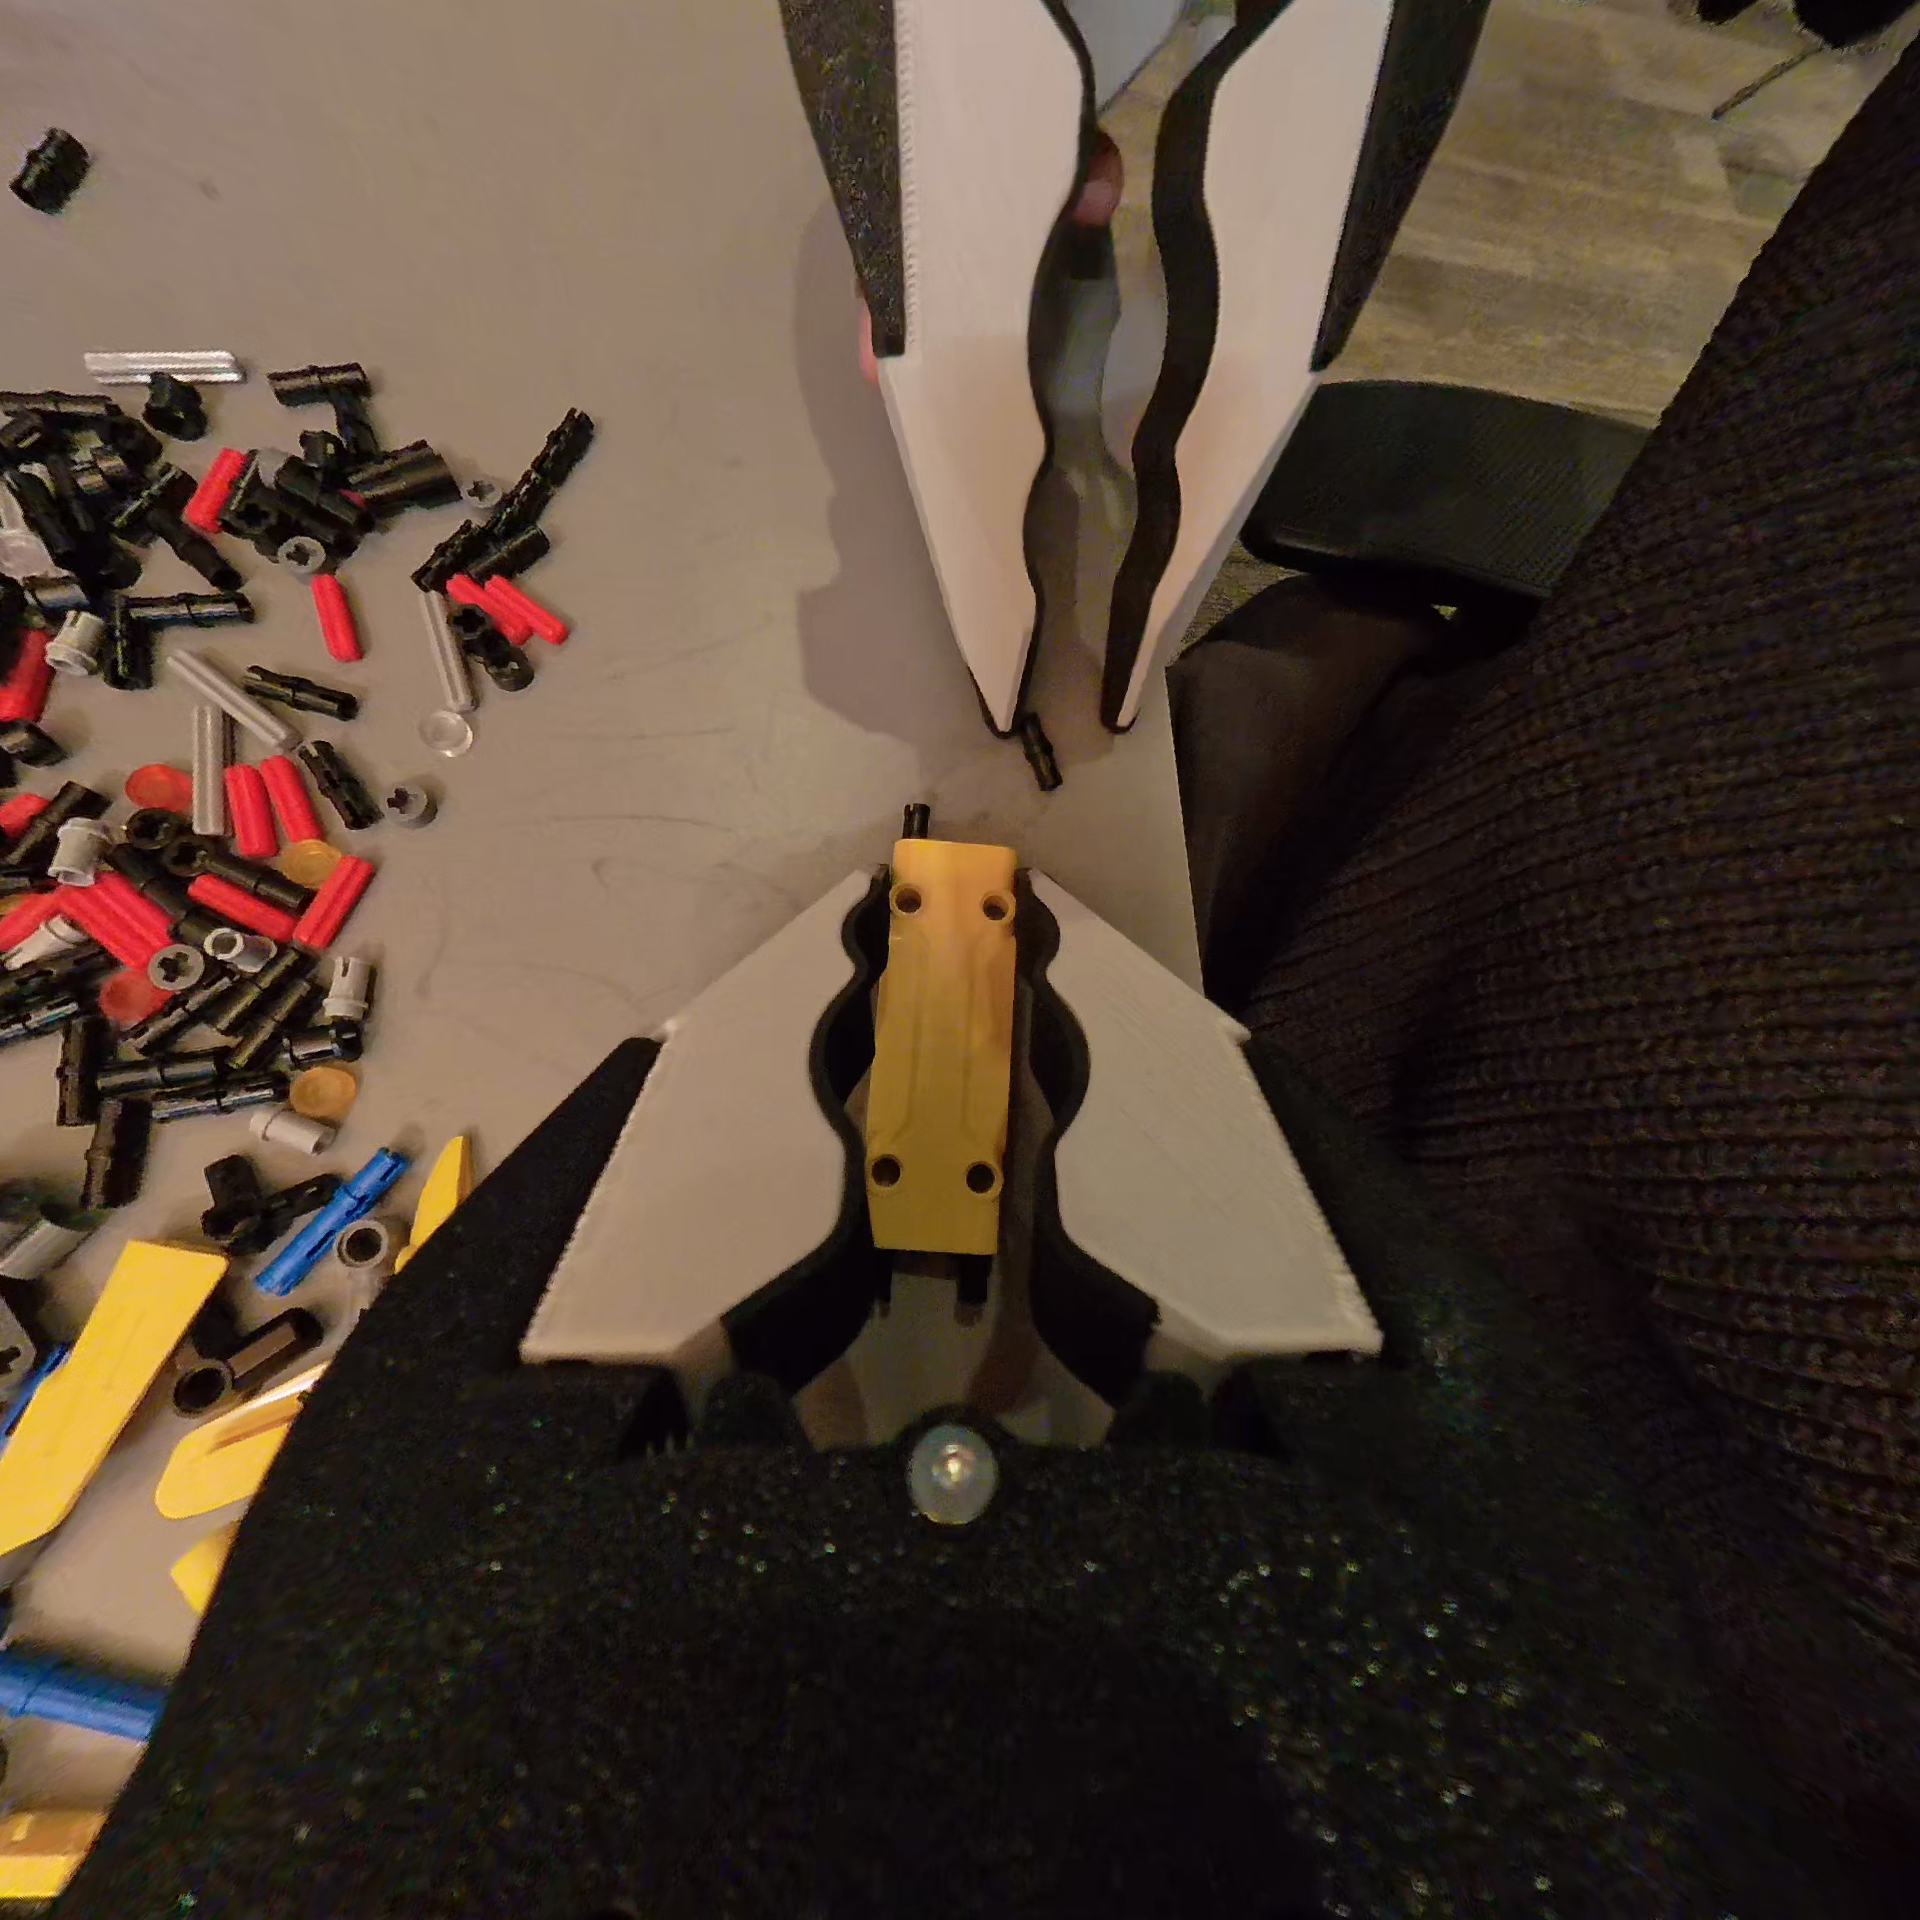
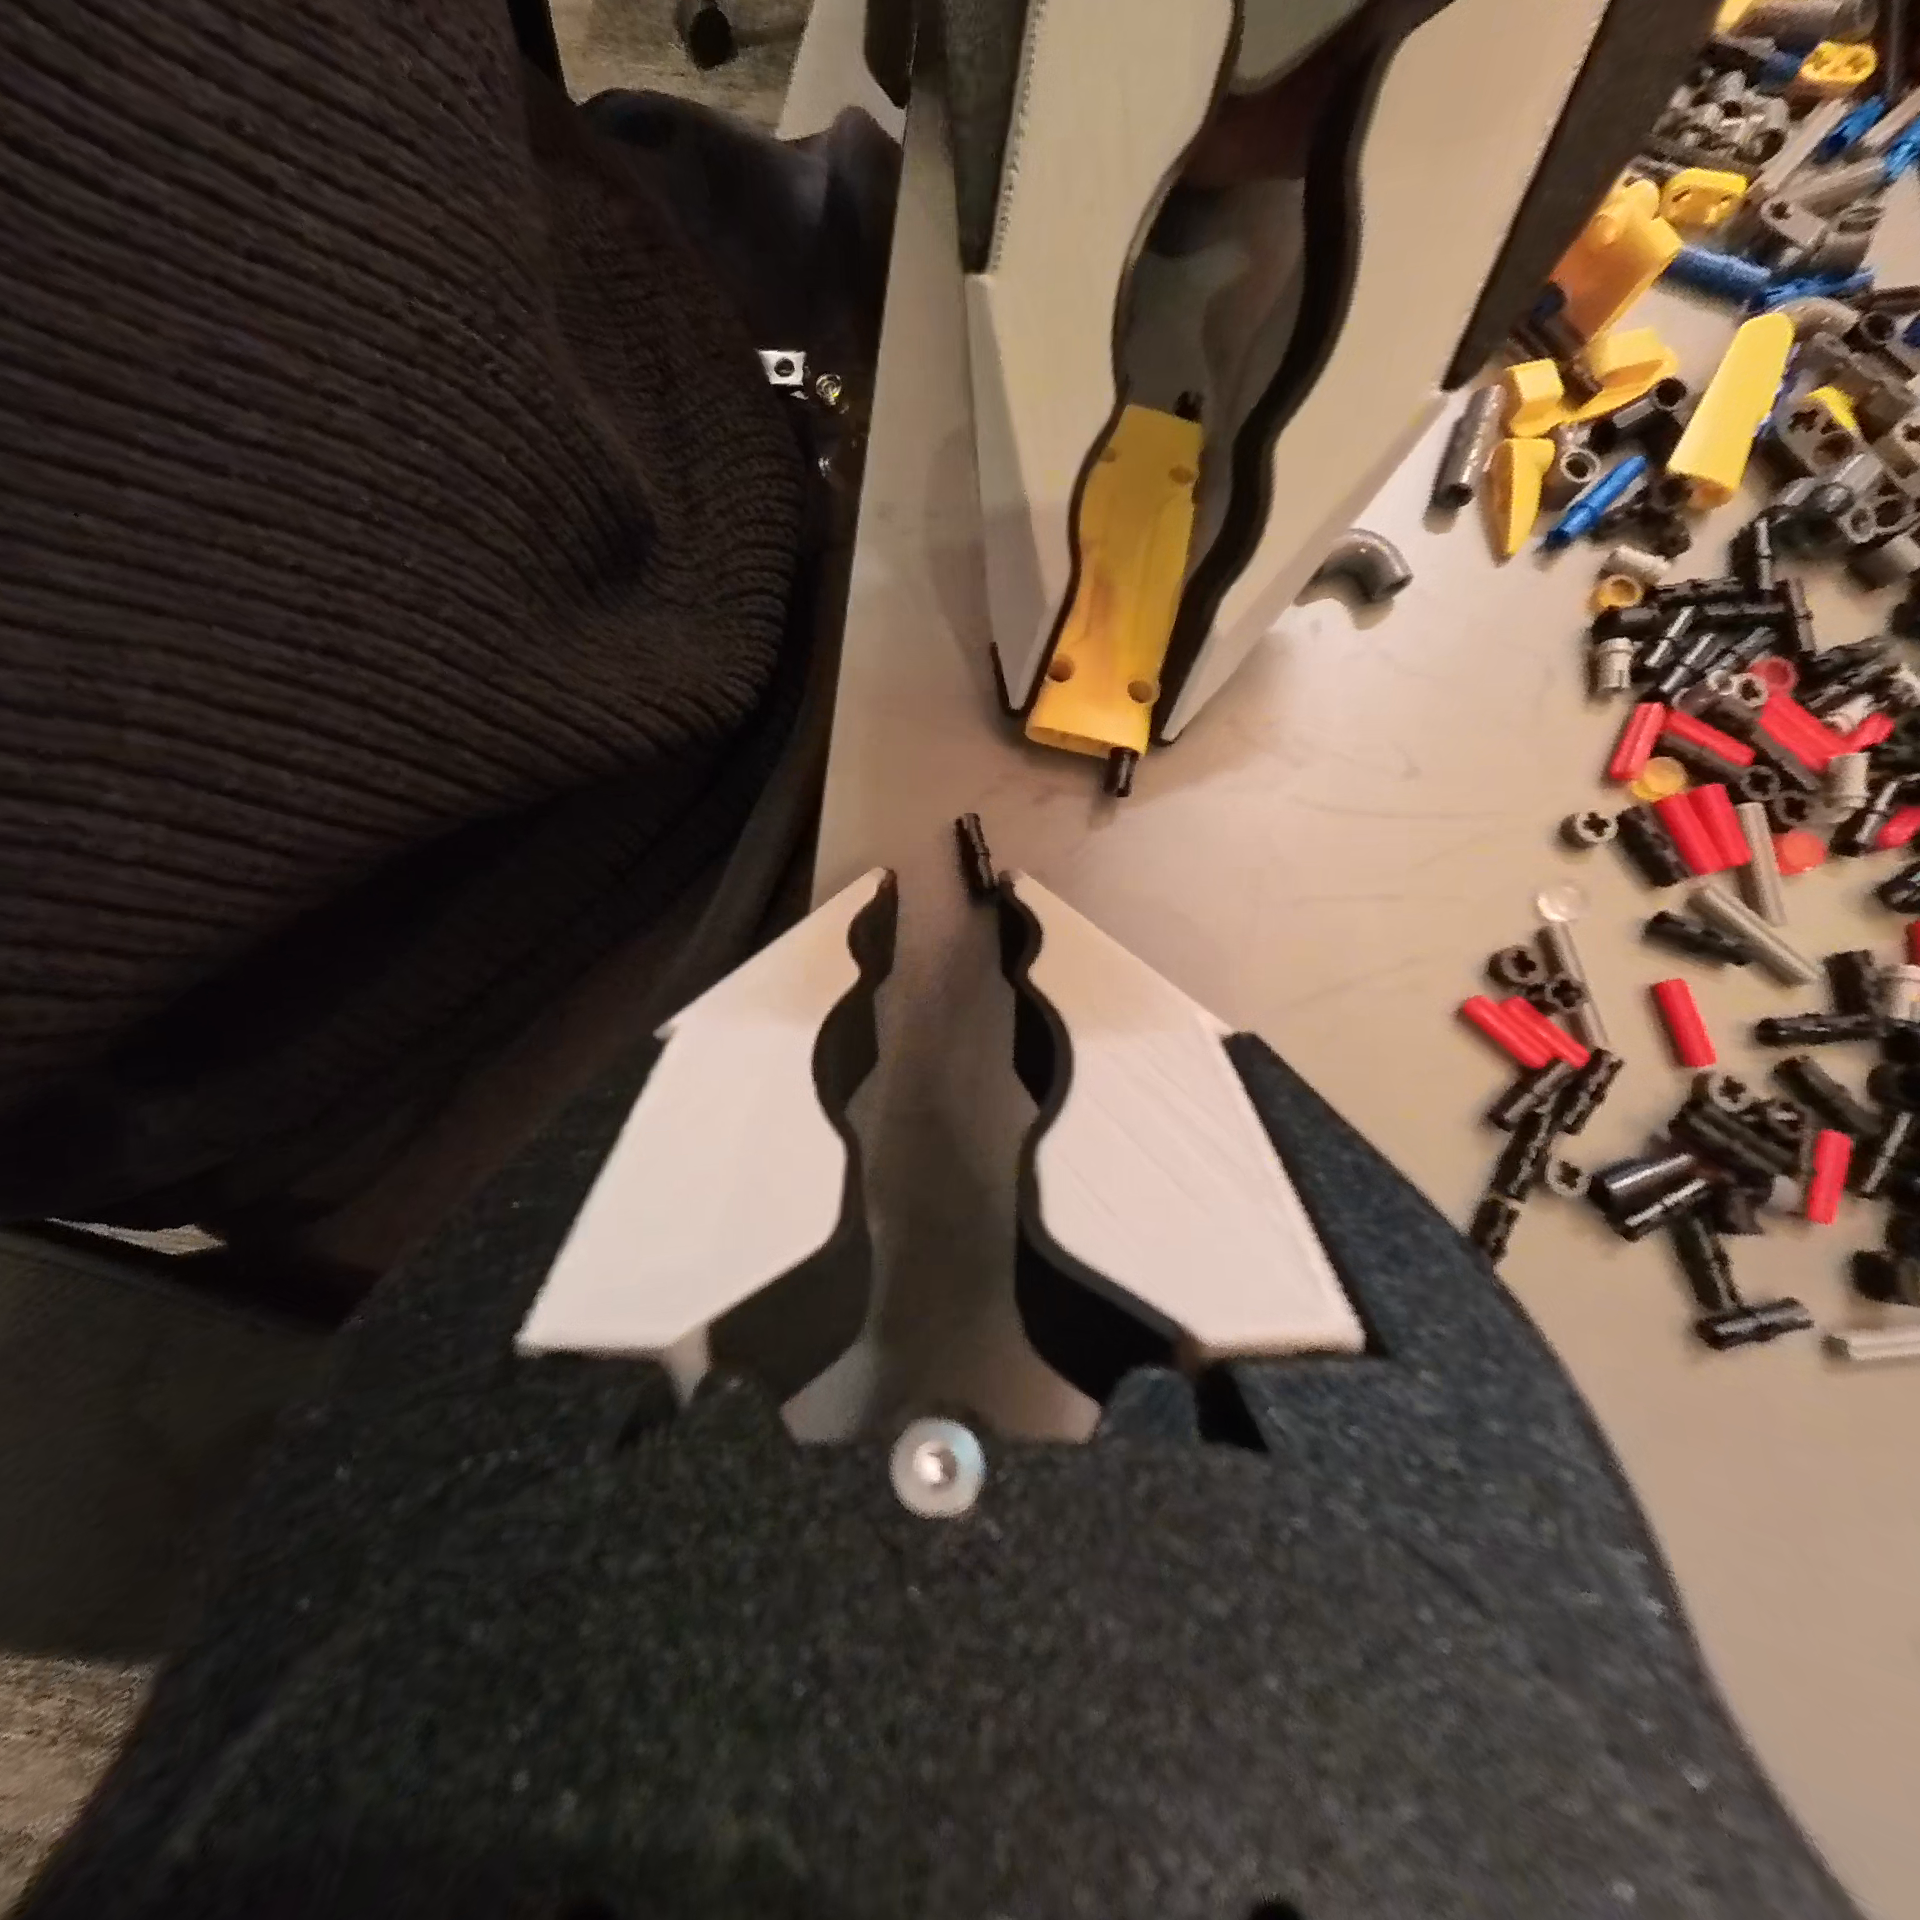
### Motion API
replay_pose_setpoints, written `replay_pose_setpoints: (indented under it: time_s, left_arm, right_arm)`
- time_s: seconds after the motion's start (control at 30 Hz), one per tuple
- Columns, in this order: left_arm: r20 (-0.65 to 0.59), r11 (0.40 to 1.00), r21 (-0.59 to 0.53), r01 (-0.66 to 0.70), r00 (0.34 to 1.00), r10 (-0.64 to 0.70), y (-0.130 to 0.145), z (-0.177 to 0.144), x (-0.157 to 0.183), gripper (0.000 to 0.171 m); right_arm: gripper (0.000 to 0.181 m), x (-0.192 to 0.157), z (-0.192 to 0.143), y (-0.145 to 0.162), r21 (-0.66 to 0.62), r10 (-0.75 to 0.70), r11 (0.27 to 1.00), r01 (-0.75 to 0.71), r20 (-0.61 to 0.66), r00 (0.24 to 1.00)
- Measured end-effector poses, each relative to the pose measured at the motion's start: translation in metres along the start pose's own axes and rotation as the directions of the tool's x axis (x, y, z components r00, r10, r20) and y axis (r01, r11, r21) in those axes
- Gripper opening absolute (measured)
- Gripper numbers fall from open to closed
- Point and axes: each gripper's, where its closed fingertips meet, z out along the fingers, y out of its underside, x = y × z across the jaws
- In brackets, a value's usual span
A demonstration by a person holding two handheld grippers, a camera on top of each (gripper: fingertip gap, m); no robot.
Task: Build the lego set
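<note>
While the left gripper (image 1: 951,883) clamps a yellow panel (image 1: 940,1049), a black pin (image 2: 974,854) touches the parted right gripper (image 2: 945,883).

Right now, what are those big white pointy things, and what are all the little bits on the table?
They are grabbing tools that a person holds, one in each hand. Each has two white fingers and its own camera looking along them, so each picture comes from one tool. The left gripper is squeezing a yellow piece with a small black pin sticking out of its end. The right gripper is open, and another black peg lies on the grey table by its tips. The pile of small building parts lies to one side.
</note>
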Motion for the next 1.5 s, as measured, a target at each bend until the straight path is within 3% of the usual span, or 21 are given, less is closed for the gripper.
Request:
replay_pose_setpoints:
  time_s: [0.47,0.6,0.73,1.1,1.27,1.5]
  left_arm:
    - [0.002,1.000,0.000,-0.002,1.000,0.002,0.000,0.000,0.000,0.024]
    - [-0.001,1.000,0.000,0.001,1.000,-0.001,0.000,0.000,0.000,0.024]
    - [-0.001,1.000,0.000,0.001,1.000,-0.001,0.000,0.000,0.000,0.024]
    - [0.047,0.999,-0.009,-0.053,0.997,0.053,0.001,0.001,0.000,0.023]
    - [0.045,0.999,-0.008,-0.051,0.998,0.051,0.001,0.001,0.000,0.023]
    - [0.063,0.998,-0.013,-0.067,0.996,0.067,0.001,0.001,0.000,0.023]
  right_arm:
    - [0.018,0.008,0.004,-0.004,0.028,-0.062,0.998,0.062,0.010,0.998]
    - [0.005,0.008,0.003,-0.003,0.041,-0.054,0.998,0.054,0.012,0.998]
    - [0.005,0.006,0.003,-0.002,0.050,-0.023,0.998,0.024,-0.015,1.000]
    - [0.004,0.011,0.005,-0.007,0.156,0.276,0.957,-0.243,-0.240,0.931]
    - [0.003,0.016,0.009,-0.012,0.199,0.360,0.926,-0.322,-0.205,0.910]
    - [0.003,0.017,0.012,-0.014,0.117,0.241,0.968,-0.220,-0.216,0.946]
